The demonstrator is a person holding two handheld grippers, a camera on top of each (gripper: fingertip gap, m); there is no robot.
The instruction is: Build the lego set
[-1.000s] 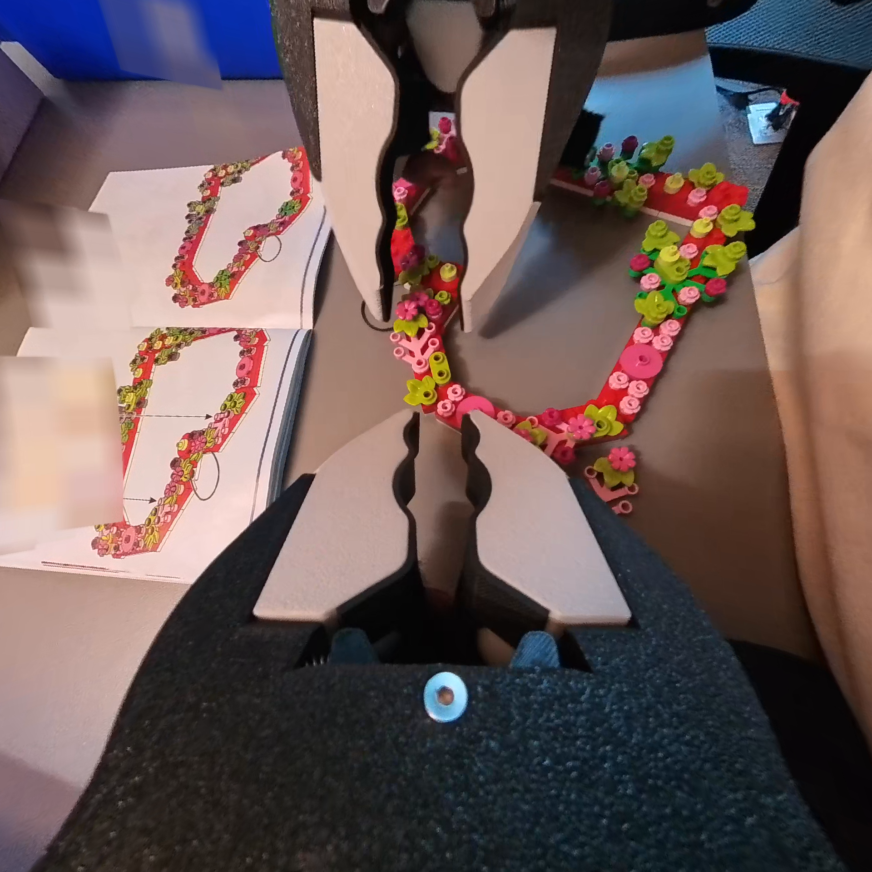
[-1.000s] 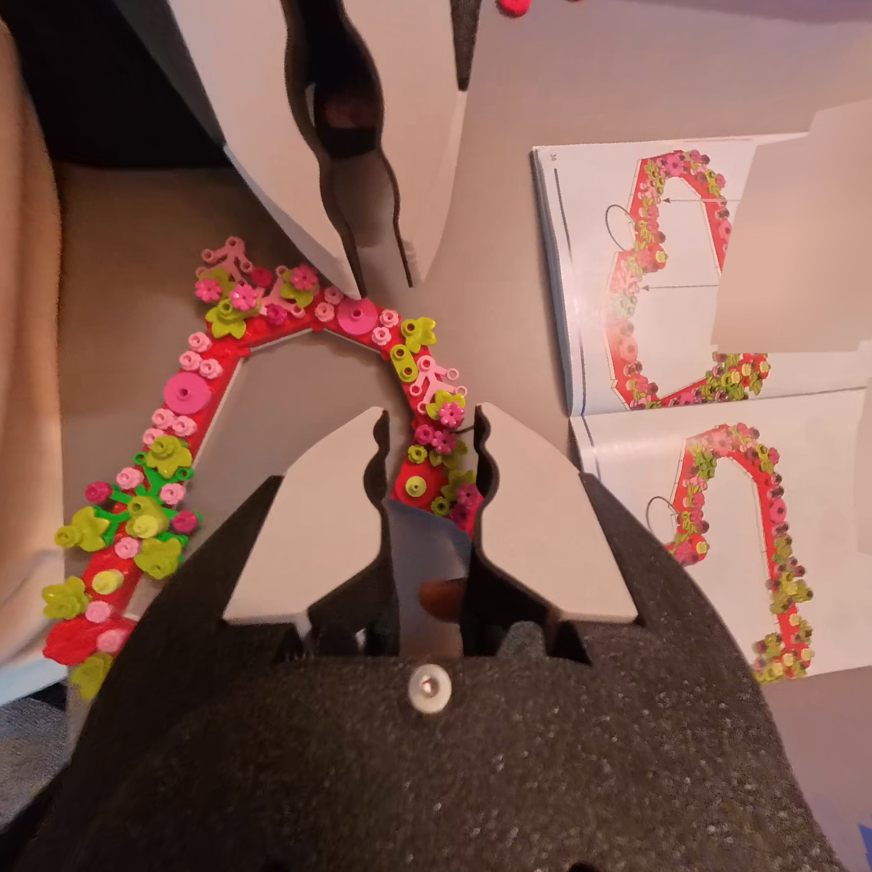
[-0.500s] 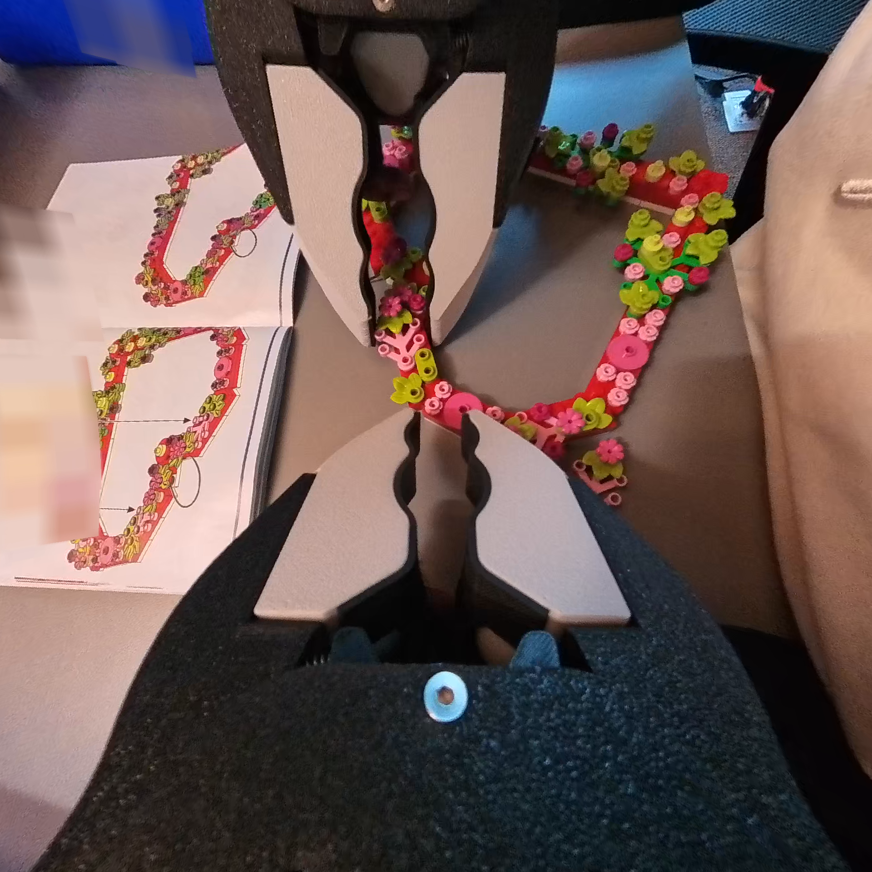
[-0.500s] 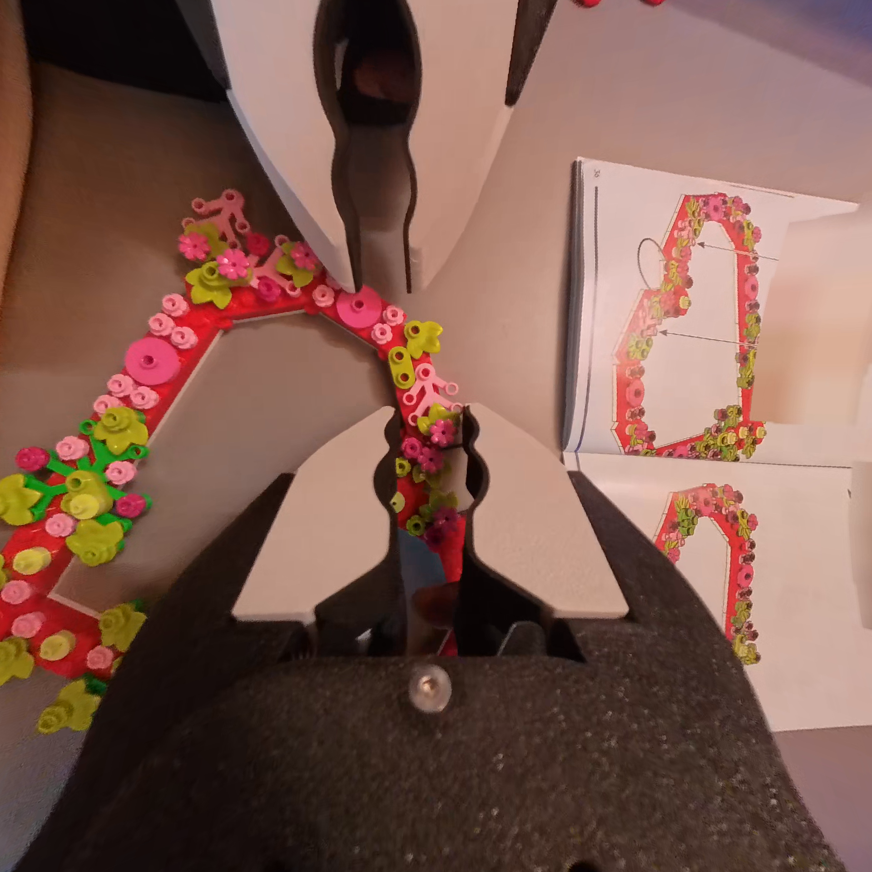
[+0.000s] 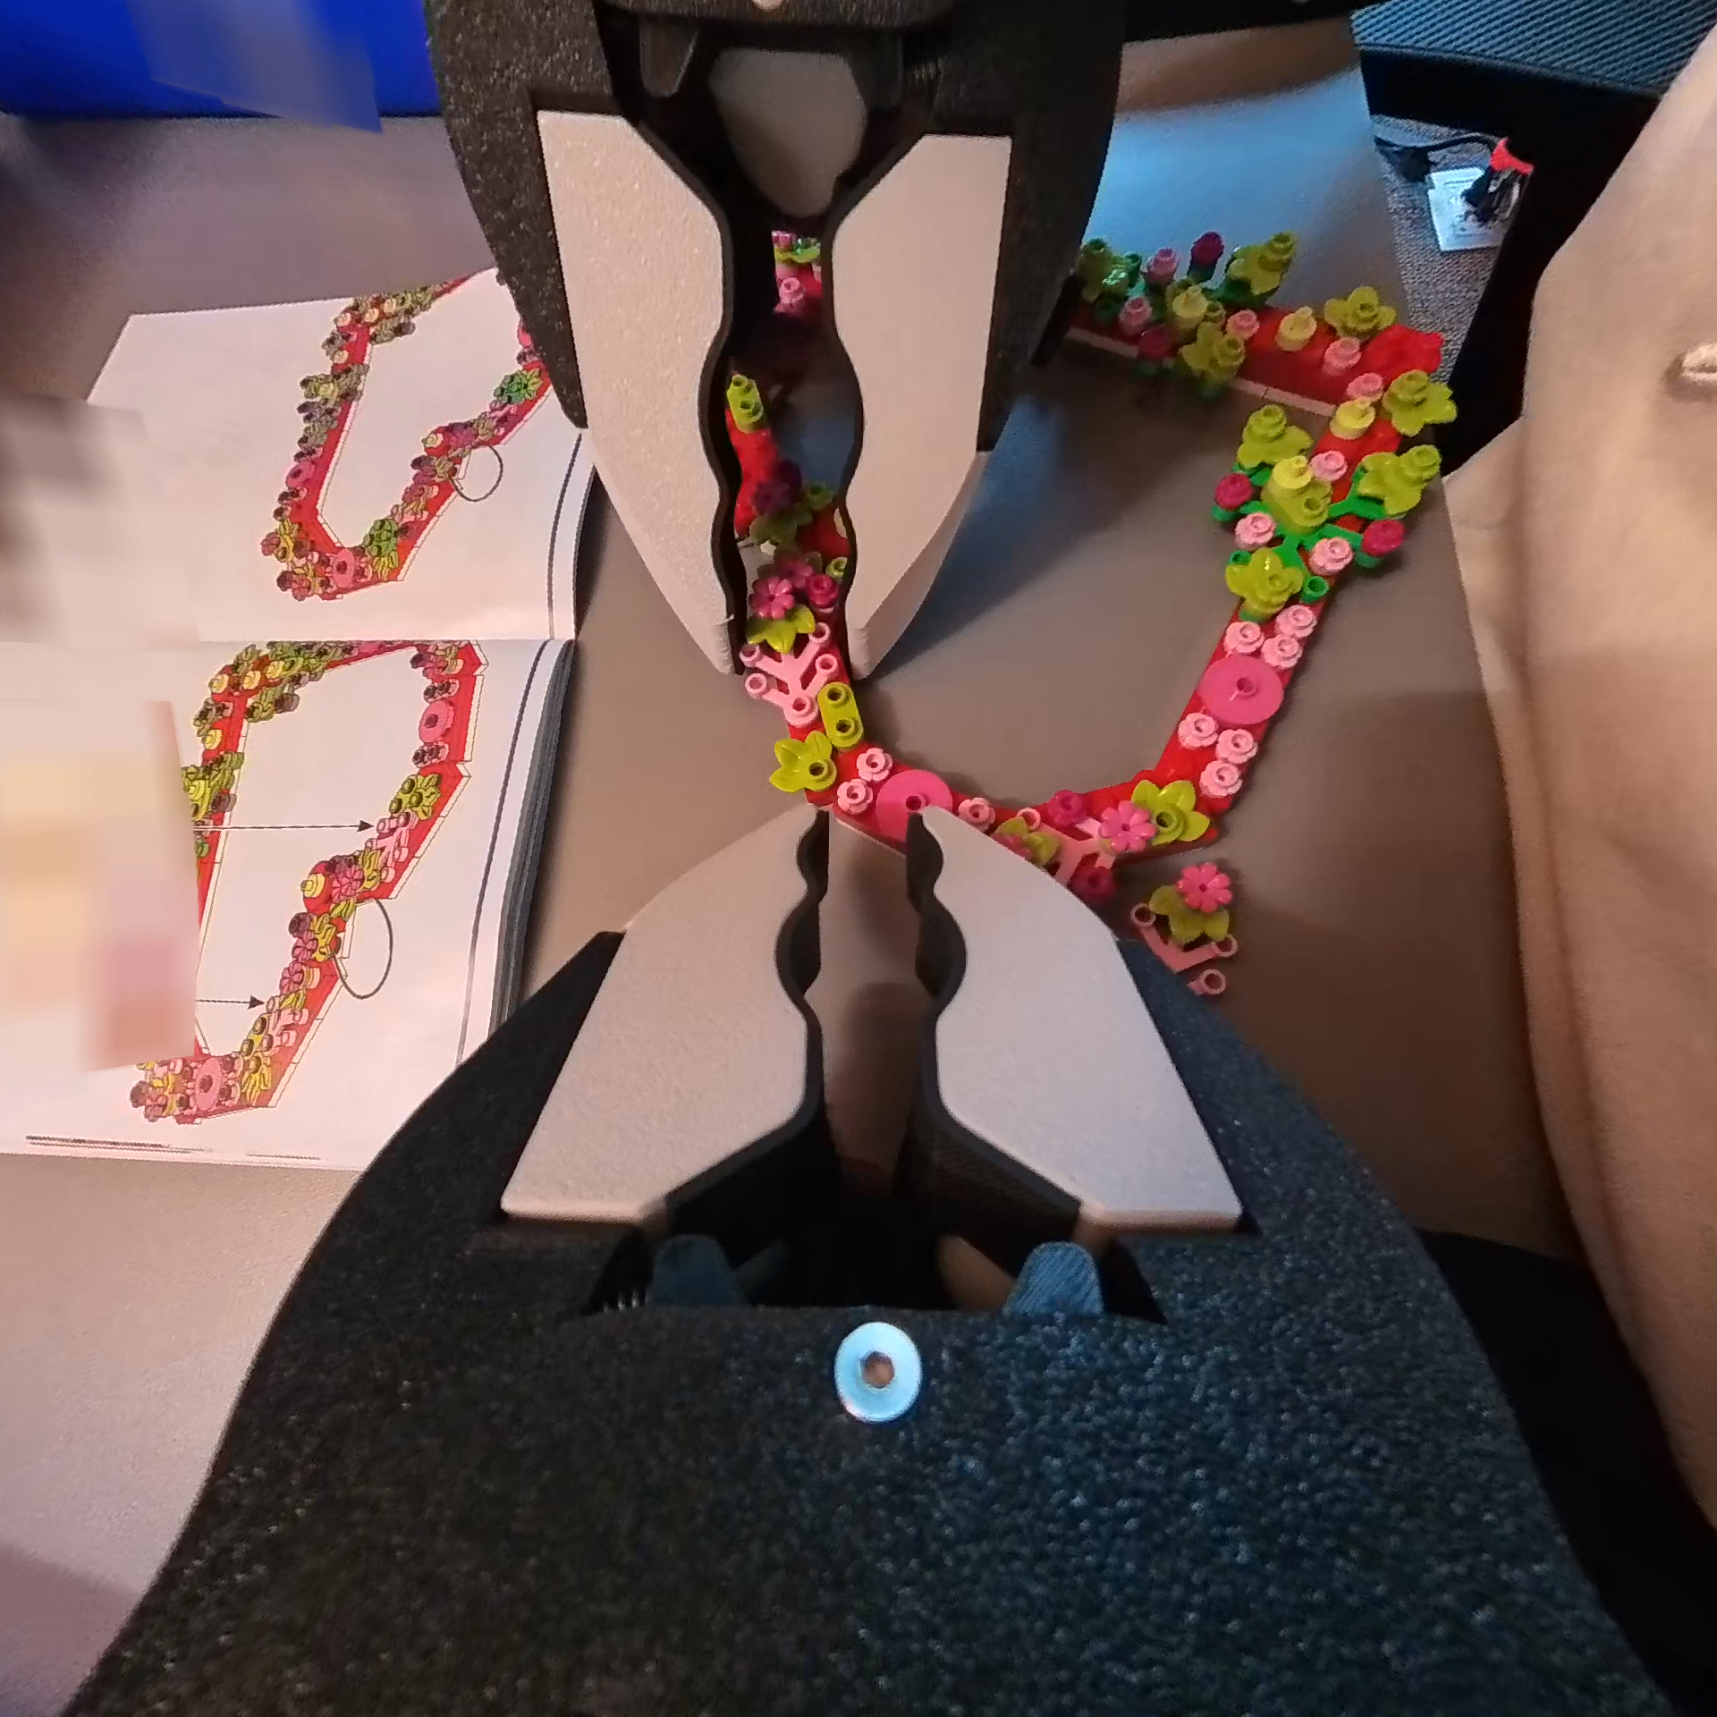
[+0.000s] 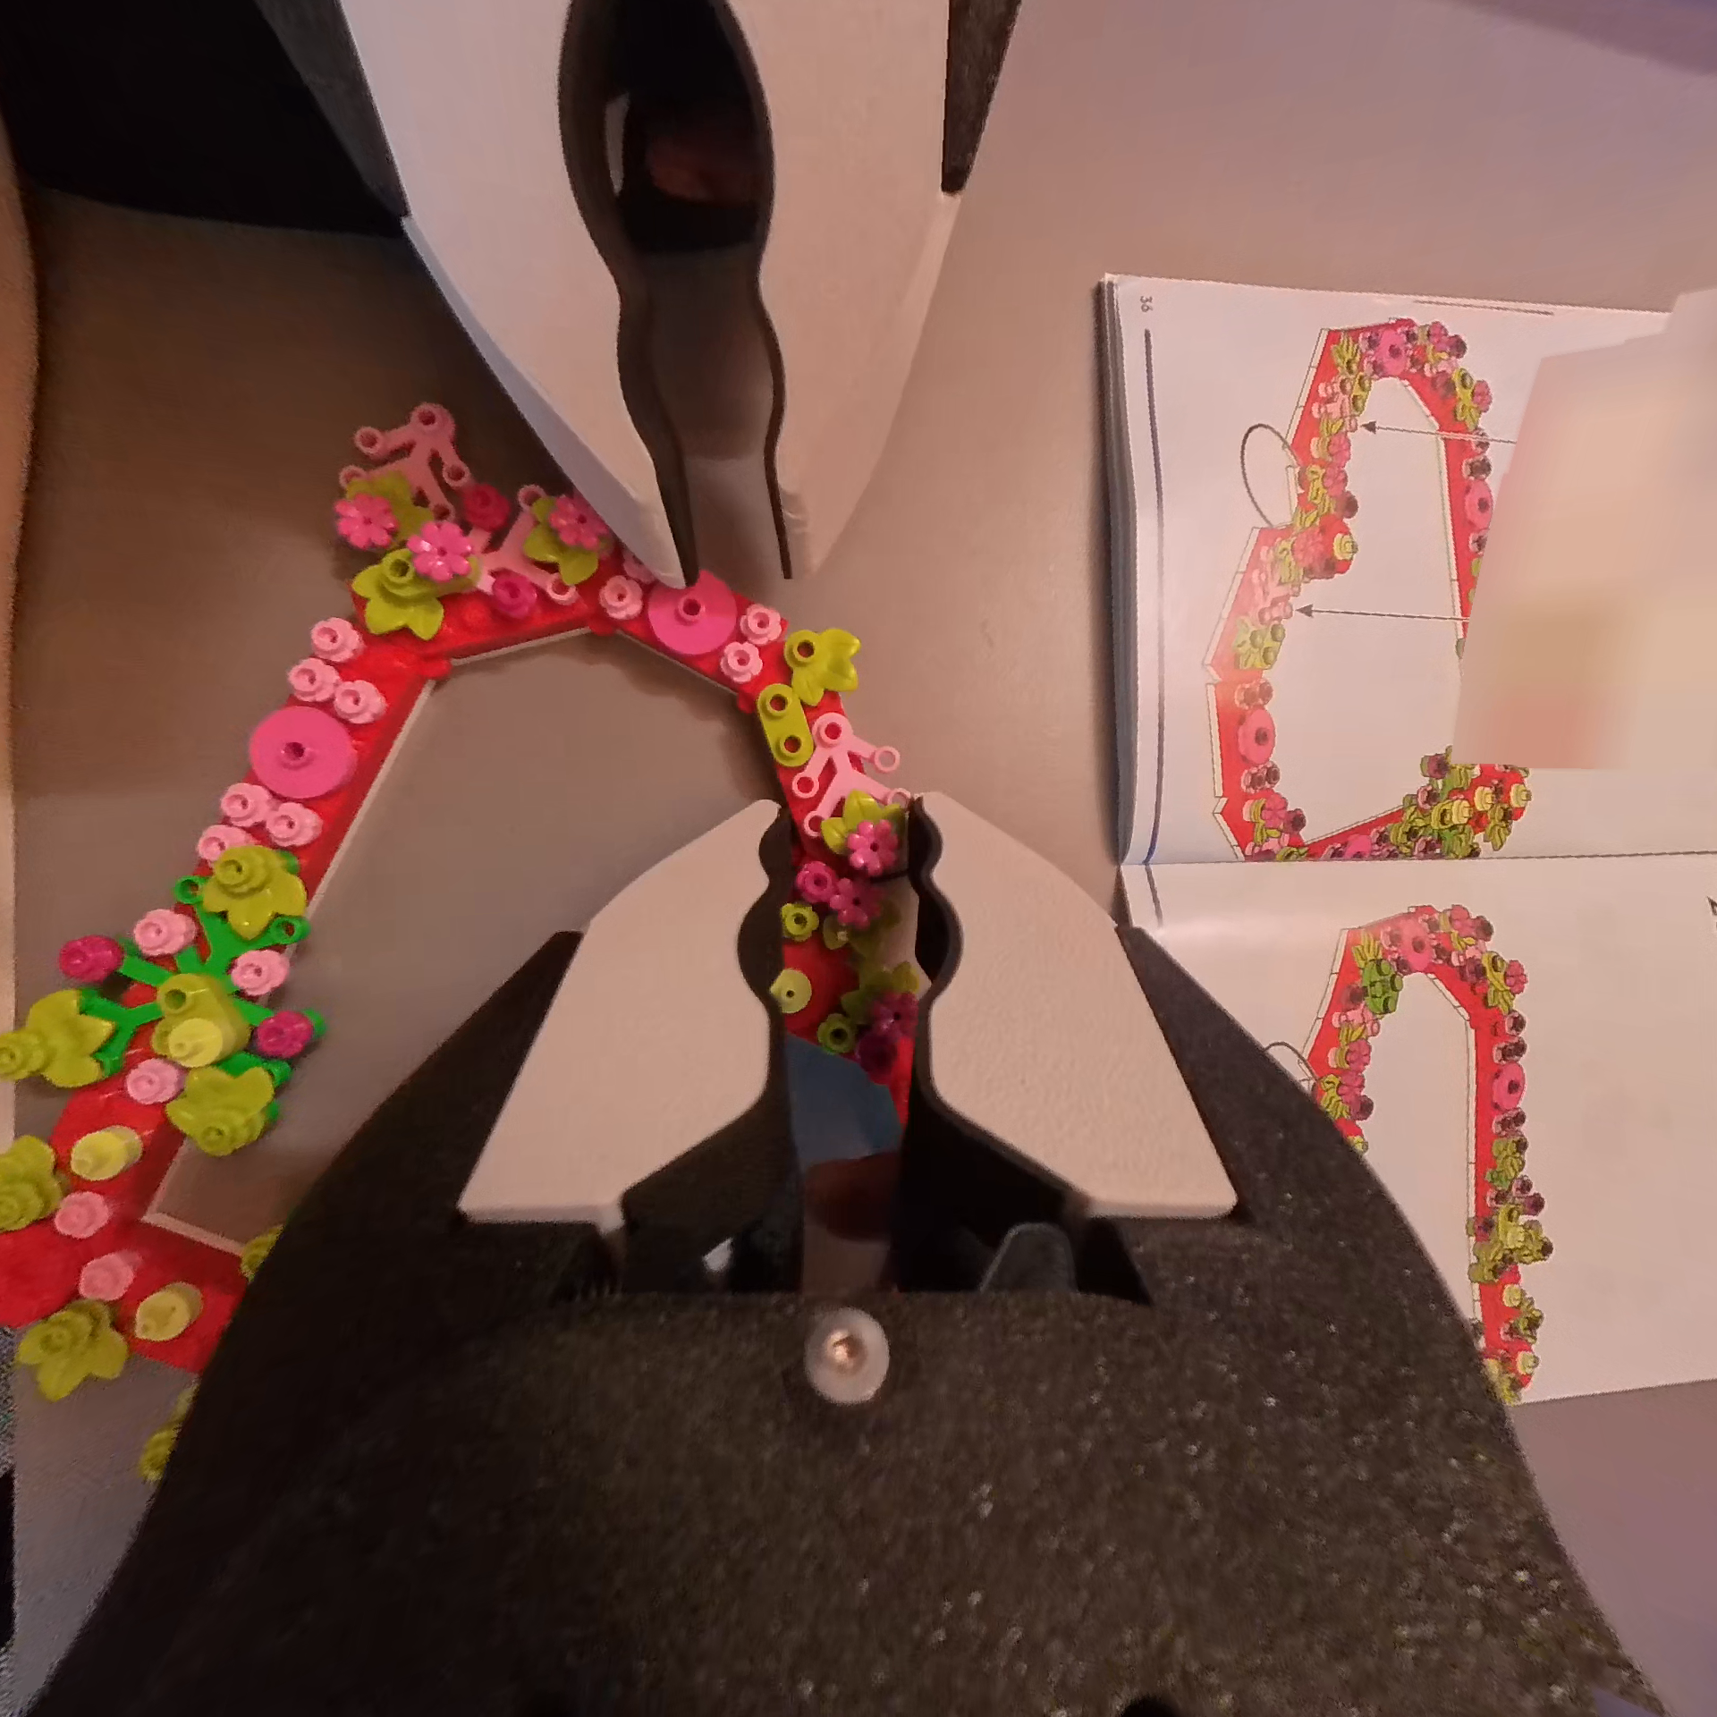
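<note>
A red heart-shaped lego frame [image 5: 1236,697] studded with pink and lime flowers lies on the grey table; it also shows in the right wrist view [image 6: 297,753]. My right gripper [image 6: 847,808] is shut on one side of the frame, gripping it across its width, and faces me in the left wrist view [image 5: 790,650]. My left gripper [image 5: 866,822] stands a narrow gap open and empty, its tips at the frame's point by a pink disc; it also shows in the right wrist view [image 6: 734,571]. A loose pink branch piece with a flower [image 5: 1189,915] lies beside the point.
An open instruction booklet [image 5: 372,743] lies on the table beside the frame; it also shows in the right wrist view [image 6: 1394,976]. A beige padded surface [image 5: 1626,743] borders the table on the frame's other side. A blue object [image 5: 74,56] stands at the far corner.
My right gripper slid forward along the frame's side and closed on it. My left gripper kept its narrow gap and stayed at the frame's point.
</note>
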